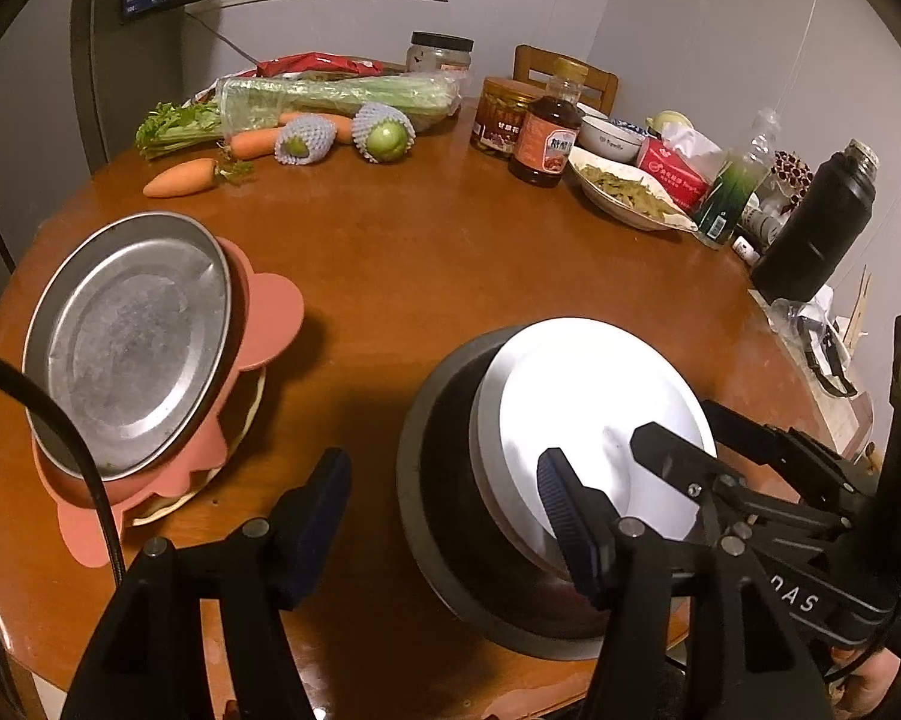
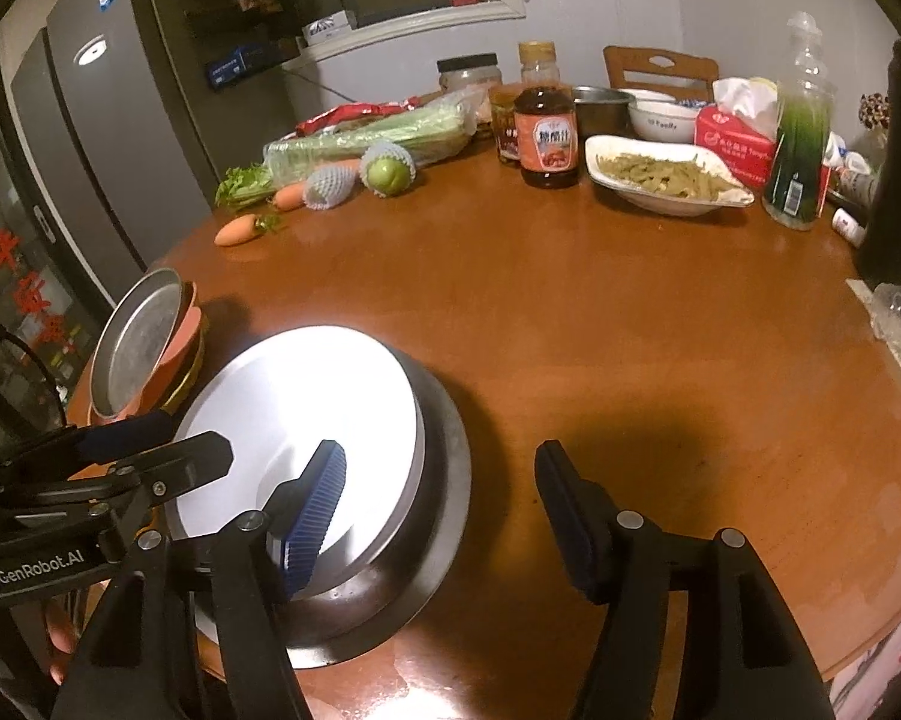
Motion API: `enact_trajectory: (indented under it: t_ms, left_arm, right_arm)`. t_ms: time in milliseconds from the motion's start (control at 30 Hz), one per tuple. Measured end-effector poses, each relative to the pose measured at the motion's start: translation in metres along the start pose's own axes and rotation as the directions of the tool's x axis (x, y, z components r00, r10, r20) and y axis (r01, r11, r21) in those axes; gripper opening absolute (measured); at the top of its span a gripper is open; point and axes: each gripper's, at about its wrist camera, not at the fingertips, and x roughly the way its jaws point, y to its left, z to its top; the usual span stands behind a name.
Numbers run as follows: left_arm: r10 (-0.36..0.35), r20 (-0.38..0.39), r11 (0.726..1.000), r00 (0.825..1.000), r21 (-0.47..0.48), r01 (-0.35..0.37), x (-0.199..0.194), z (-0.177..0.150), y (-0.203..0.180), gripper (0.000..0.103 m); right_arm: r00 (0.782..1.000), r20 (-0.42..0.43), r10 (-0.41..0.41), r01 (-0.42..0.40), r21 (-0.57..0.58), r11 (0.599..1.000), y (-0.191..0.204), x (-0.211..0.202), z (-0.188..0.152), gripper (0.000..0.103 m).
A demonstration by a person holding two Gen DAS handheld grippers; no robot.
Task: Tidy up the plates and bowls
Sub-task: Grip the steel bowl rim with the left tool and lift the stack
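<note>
Left wrist view: my left tongs (image 1: pixel 444 516) stand spread, empty, just left of the white plate (image 1: pixel 594 420) nested in the dark bowl (image 1: pixel 438 480).

Right wrist view: my right tongs (image 2: pixel 441 510) are spread, straddling the bowl's right rim; both equally near.

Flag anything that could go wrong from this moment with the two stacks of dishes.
1. The metal plate lies tilted on the pink flower-shaped dish, near the table edge; a nudge could slide it off.
2. The white plate sits off-centre in the dark bowl, also near the edge.
3. Both open tools, left and right, crowd that plate and might collide.
</note>
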Motion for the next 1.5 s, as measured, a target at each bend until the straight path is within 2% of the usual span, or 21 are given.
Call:
enact_trajectory:
  t_ms: [267, 600, 833, 933, 1000, 1033, 1500]
  left_arm:
    - [-0.003, -0.005, 1.0, 1.0, -0.005, 0.003, 0.004, 0.0, 0.0, 0.065]
    - [-0.005, -0.011, 1.0, 1.0, -0.015, 0.005, 0.008, 0.0, 0.004, 0.073]
    - [-0.049, -0.029, 0.998, 0.998, -0.04, 0.048, 0.012, -0.001, 0.009, 0.072]
    - [-0.077, -0.049, 0.996, 0.996, -0.043, 0.075, 0.016, -0.002, 0.006, 0.067]
    - [-0.102, -0.055, 0.994, 0.993, -0.042, 0.1, 0.017, -0.003, 0.004, 0.059]
    - [-0.109, -0.058, 0.993, 0.992, -0.041, 0.107, 0.018, -0.003, 0.002, 0.057]
    - [-0.075, -0.031, 0.997, 0.997, -0.021, 0.074, 0.009, -0.001, -0.001, 0.056]
  right_arm:
    - [1.0, -0.01, 0.024, -0.024, 0.015, 1.0, -0.001, 0.005, -0.001, 0.068]
    - [0.999, -0.023, 0.036, -0.035, 0.031, 0.999, -0.002, 0.006, -0.002, 0.068]
    - [0.996, -0.048, 0.075, -0.073, 0.06, 0.996, -0.006, 0.012, -0.003, 0.068]
    - [0.993, -0.056, 0.1, -0.097, 0.057, 0.994, -0.004, 0.014, -0.004, 0.062]
    - [0.991, -0.069, 0.114, -0.111, 0.046, 0.993, -0.001, 0.017, -0.005, 0.049]
    - [0.989, -0.072, 0.128, -0.126, 0.039, 0.991, 0.002, 0.018, -0.006, 0.047]
    - [0.992, -0.034, 0.118, -0.117, 0.007, 0.993, 0.008, 0.01, -0.002, 0.039]
